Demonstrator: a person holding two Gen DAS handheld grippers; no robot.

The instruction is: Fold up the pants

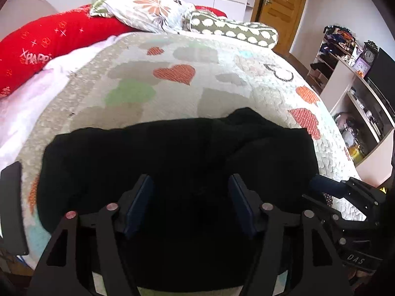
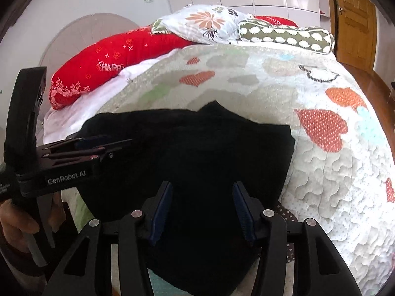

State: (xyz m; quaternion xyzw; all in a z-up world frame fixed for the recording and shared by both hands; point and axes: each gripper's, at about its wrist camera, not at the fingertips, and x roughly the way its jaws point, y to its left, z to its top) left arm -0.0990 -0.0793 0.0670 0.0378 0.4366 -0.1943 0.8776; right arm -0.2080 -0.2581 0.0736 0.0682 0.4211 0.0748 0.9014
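Note:
The black pants (image 1: 172,153) lie in a folded bundle on the near part of the heart-patterned quilt (image 1: 172,93); they also show in the right wrist view (image 2: 197,153). My left gripper (image 1: 190,192) is open, its blue pads wide apart just above the near part of the pants, holding nothing. My right gripper (image 2: 201,202) is open too, over the near right part of the pants. The right gripper shows at the right edge of the left wrist view (image 1: 345,197). The left gripper shows from the side in the right wrist view (image 2: 86,145), at the pants' left edge.
A red bolster (image 2: 111,59), a floral pillow (image 2: 205,22) and a dotted green bolster (image 2: 286,35) lie at the head of the bed. A wooden door (image 2: 355,19) stands far right. Open shelves with clutter (image 1: 350,93) stand right of the bed.

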